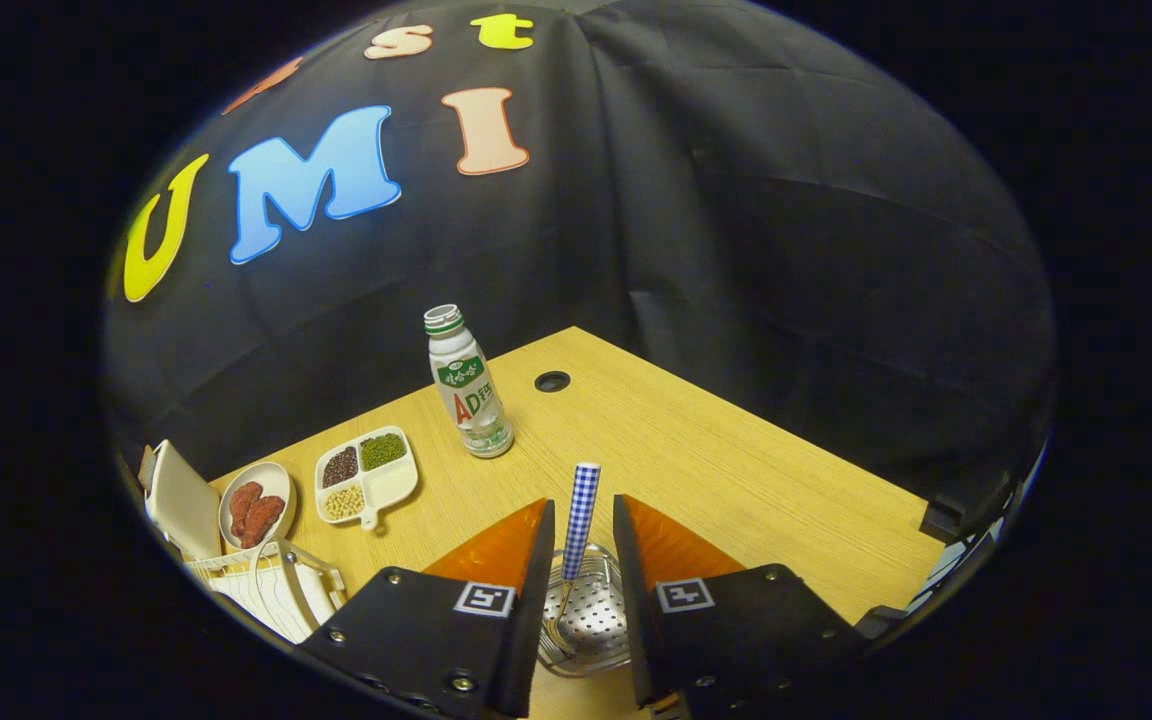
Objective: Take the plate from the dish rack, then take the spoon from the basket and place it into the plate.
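Now I have the gripper [581, 540] narrowed around the spoon's checked handle [581, 520], fingers flanking it, contact unclear, above the perforated metal basket [591, 620] at bottom centre. Spoon not yet lifted, I judge. White dish rack [266, 585] sits lower left; the plate's whereabouts I cannot tell.

Spoon [580, 520]: blue-and-white checked handle, standing nearly upright, rising out of the basket and showing in the gap between the gripper [582, 520] fingers, which are sitting spread to either side without visibly pressing on it; its bowl end is hidden low in the basket. Basket [591, 620]: perforated metal, round, sitting on the wooden table directly below the fingers. Dish rack [271, 590]: white wire frame, standing well off to the left of the fingers. Plate: cannot be told apart at the rack.
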### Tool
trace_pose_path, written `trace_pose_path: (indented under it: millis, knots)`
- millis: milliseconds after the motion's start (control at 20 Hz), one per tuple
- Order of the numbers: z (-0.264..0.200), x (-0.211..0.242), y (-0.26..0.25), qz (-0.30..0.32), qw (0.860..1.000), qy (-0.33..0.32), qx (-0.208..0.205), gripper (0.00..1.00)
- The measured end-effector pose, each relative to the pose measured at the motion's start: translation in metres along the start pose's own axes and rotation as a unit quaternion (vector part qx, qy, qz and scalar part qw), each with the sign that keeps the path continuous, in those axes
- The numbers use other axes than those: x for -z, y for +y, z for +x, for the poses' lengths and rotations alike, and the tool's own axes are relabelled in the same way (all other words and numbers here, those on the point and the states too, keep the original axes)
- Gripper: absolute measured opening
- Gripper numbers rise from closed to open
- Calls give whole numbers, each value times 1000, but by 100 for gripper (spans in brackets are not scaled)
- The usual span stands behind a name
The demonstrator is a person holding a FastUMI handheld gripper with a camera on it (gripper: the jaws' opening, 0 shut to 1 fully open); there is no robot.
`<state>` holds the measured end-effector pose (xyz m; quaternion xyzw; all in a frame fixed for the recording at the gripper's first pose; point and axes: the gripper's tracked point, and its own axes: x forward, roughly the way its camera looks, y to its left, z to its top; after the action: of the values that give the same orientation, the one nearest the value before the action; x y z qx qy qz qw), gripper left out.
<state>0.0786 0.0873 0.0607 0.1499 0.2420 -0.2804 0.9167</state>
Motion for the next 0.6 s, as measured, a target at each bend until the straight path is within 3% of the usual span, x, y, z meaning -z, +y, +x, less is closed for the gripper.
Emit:
trace_pose_path:
  millis: [250, 350, 600]
  knots:
    - [30, 7, -2, 6, 1000, 27, 0, 37]
    - [35, 6, 0, 6, 1000, 31, 1, 18]
    - [32, 6, 12, 7, 999, 32, -9, 11]
